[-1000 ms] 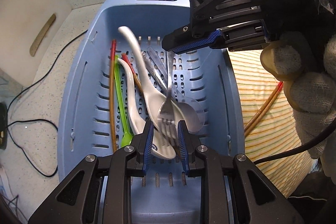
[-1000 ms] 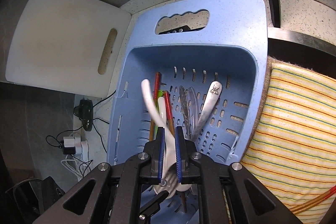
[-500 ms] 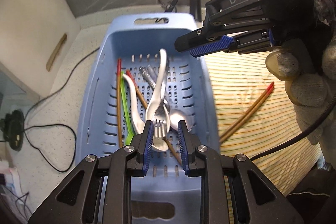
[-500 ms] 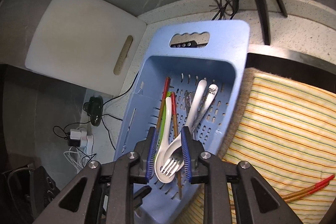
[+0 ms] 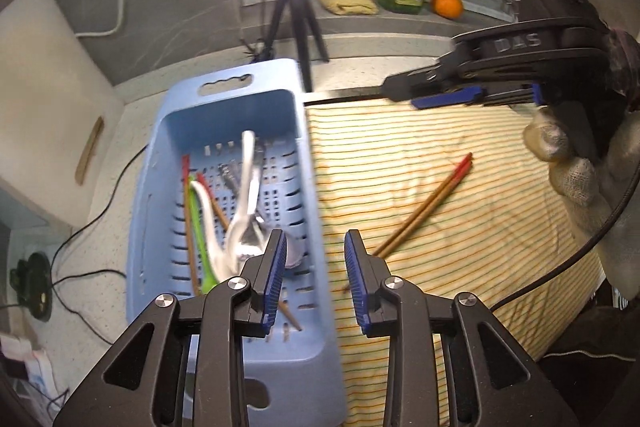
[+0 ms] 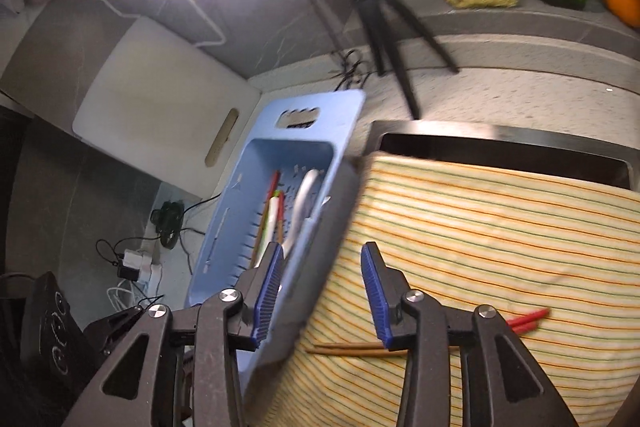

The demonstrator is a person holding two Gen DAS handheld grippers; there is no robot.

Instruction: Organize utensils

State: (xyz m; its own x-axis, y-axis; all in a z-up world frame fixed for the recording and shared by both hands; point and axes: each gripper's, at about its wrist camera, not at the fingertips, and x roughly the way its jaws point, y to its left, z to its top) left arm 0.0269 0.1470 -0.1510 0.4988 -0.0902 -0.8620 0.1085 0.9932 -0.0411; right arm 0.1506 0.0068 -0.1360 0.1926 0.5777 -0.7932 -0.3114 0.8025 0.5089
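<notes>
My left hand-held gripper [image 5: 315, 269] opening, empty, above blue basket [image 5: 308, 347] of utensils, my right hand-held gripper [image 6: 326, 293] opening, empty, over striped cloth [image 6: 500, 227] bearing chopsticks [image 5: 424, 205].

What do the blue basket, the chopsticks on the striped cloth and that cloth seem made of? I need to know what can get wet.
Blue basket: looks like moulded plastic, matte, with slotted holes and a cut-out handle. Chopsticks: probably wood or bamboo, brown shafts with glossy red ends, likely lacquered. Striped cloth: woven fabric, soft, with wrinkles and thin coloured stripes.
</notes>
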